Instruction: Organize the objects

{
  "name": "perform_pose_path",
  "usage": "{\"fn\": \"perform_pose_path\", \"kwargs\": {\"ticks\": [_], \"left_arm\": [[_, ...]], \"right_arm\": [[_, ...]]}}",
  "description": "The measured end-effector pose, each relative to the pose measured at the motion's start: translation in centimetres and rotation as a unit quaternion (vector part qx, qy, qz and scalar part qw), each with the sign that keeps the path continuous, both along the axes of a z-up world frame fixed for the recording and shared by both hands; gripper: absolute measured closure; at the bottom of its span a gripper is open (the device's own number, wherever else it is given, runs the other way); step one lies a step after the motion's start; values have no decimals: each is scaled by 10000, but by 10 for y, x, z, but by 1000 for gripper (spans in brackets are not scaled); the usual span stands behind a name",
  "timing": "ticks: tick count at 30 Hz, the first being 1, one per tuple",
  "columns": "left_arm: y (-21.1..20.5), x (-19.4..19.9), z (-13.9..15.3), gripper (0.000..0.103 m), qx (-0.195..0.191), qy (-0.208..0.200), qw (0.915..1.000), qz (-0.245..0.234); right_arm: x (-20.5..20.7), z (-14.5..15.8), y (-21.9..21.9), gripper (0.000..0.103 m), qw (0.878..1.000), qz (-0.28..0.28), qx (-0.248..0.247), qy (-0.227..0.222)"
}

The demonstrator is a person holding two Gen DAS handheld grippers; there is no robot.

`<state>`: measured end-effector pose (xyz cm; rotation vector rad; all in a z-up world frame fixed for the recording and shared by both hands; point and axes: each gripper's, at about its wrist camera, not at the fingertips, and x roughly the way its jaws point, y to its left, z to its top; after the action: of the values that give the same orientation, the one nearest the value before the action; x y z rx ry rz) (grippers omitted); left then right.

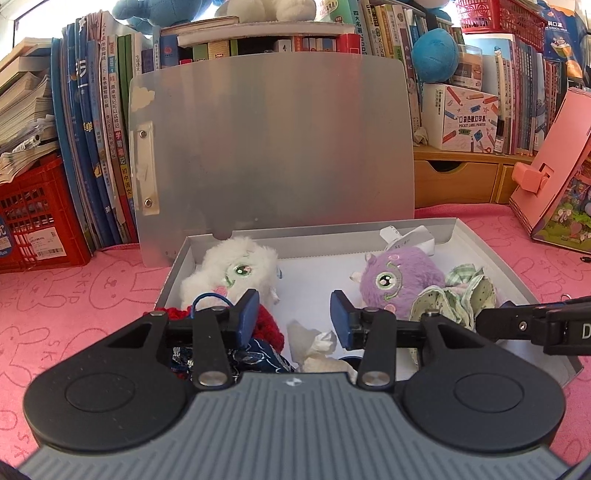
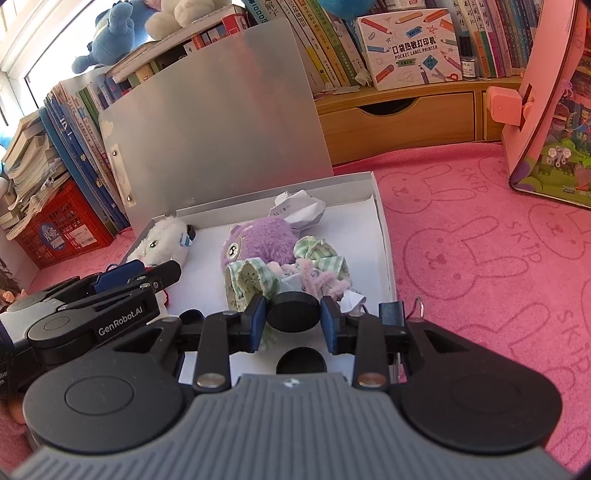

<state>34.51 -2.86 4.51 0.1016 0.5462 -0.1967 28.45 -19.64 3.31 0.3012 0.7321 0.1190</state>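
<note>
A pink tabletop [image 2: 480,258] printed with rabbit outlines and the word SKIP filled the lower and right parts of both views. Behind it, across the top of each frame, stood a wall of upright books [image 1: 107,147], with blue and white plush toys [image 2: 110,33] lying on top of them and a red plastic crate [image 1: 40,218] at the far left. A low wooden drawer unit [image 2: 399,118] carried a pocket label printer box [image 2: 410,48] at upper right, and a pink board-like case [image 2: 546,110] leaned at the right edge.

In the middle of the frame sat the shallow grey box [image 1: 480,251], its lid [image 1: 273,147] standing open against the books. Inside lay a white plush [image 1: 232,269] at left, a purple plush [image 1: 399,280] at right, green checked fabric [image 2: 317,254] just beside the purple one, crumpled paper [image 2: 299,210] in the far corner, a red knitted piece [image 1: 269,325], dark blue cloth [image 1: 258,354] and a tissue [image 1: 314,347] near the front.

The left tongs [image 1: 295,317] hung wide apart over the front of the box, with nothing between the blue pads [image 1: 247,314]. The right tongs [image 2: 293,319] were clamped on a black round disc [image 2: 293,312], held above the box's front right area; a second dark round shape [image 2: 301,362] showed below it. The left tongs' black arm blocked part of the white plush in the right wrist view.
</note>
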Motion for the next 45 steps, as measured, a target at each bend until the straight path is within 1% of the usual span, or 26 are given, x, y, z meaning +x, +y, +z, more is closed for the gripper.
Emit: {"fn": "perform_pose_path", "kwargs": {"ticks": [5,7,8,9,14,15,18,19,20,21,23,25,29,32,36,38,42,43,45], "left_arm": [[-3,-3,1,54,44,-73,10000,-27],[-4,-5,3,53,56,-88,9999,-46],[-4,-7,4,53,68,-97,9999,-52],[-4,-8,4,52,81,-101,9999,-52],[-5,-18,13,33,153,-193,9997,20],[-5,-20,15,32,148,-213,9997,34],[-3,-27,22,25,89,-211,9997,50],[-2,-29,24,19,51,-195,9998,49],[-1,-33,27,16,-12,-168,9998,47],[0,-35,29,15,-53,-142,9999,52],[1,-41,33,9,-115,-96,9998,102],[3,-48,37,8,-120,-139,9997,165],[6,-63,43,4,-82,-216,9994,242],[8,-73,46,3,-88,-203,9993,306],[9,-85,47,3,23,-170,9992,361],[10,-92,47,3,56,-188,9992,345],[9,-101,47,3,85,-83,9990,424],[9,-103,47,3,137,-26,9987,482],[8,-108,47,3,248,5,9979,599]], "right_arm": [[0,-2,1,62,9998,125,173,-13],[-1,-1,1,49,9997,130,181,-32],[-2,-1,0,45,9997,123,190,-44],[-3,0,0,44,9997,122,201,-56],[-11,7,-1,41,9998,83,105,-144],[-13,8,-1,40,9998,79,81,-165],[-20,13,0,37,9997,64,-28,-249],[-22,14,1,36,9996,67,-66,-274],[-25,16,2,35,9994,76,-115,-302],[-28,18,2,33,9992,81,-181,-335],[-34,21,4,26,9986,93,-308,-419],[-44,24,3,20,9976,130,-403,-539],[-54,25,3,17,9967,104,-573,-567],[-61,27,4,15,9965,95,-588,-583],[-71,29,9,10,9958,136,-646,-634],[-76,30,11,9,9955,155,-690,-636],[-85,29,15,4,9949,189,-736,-656],[-88,28,15,1,9948,185,-738,-677],[-93,27,15,0,9947,186,-716,-708]]}}
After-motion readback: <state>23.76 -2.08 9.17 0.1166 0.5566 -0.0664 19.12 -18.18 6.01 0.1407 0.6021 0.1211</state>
